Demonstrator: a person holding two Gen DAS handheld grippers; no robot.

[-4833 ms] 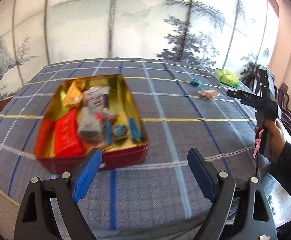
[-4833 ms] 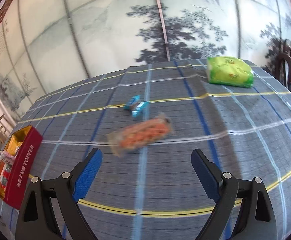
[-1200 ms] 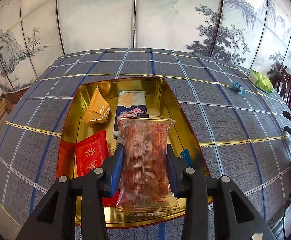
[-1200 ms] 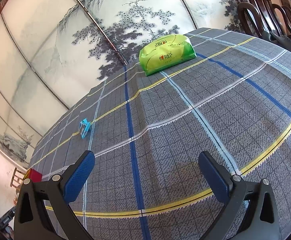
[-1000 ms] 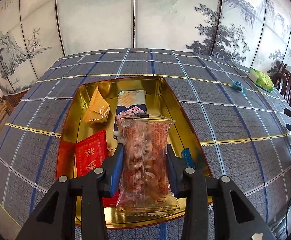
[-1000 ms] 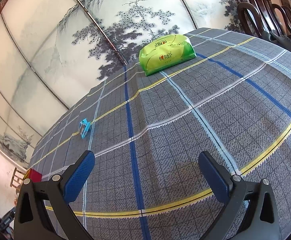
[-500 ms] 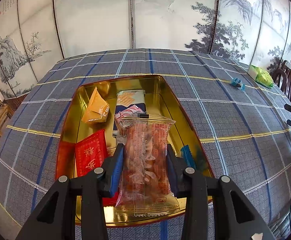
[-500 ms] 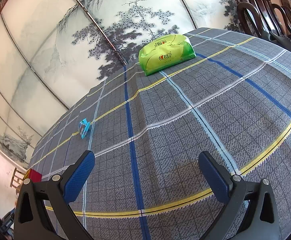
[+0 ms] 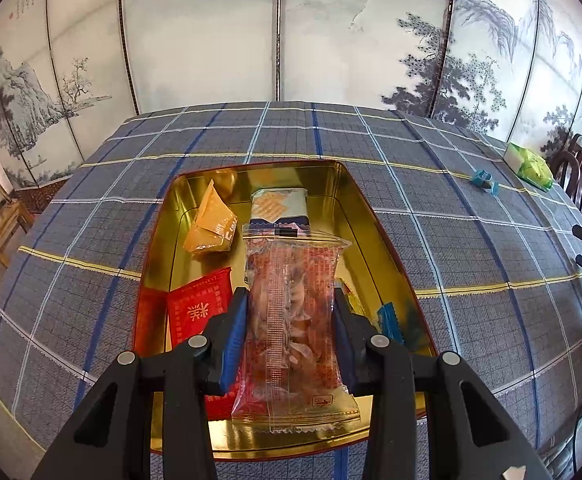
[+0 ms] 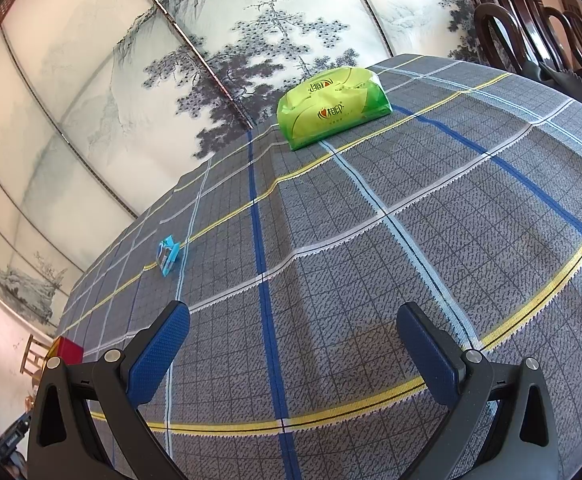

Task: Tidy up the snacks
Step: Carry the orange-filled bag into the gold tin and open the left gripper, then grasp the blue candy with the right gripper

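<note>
The left gripper (image 9: 290, 334) stays clamped on the clear snack packet (image 9: 291, 320) above the gold tin's (image 9: 355, 200) near edge, unchanged; the right gripper (image 10: 293, 350) remains wide open, empty, over the tablecloth (image 10: 431, 220).

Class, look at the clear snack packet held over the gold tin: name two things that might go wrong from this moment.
1. The left gripper squeezes the clear snack packet at its middle; the contents might get crushed.
2. Released here, it may land on the red packet and lie crooked in the gold tin.
</note>
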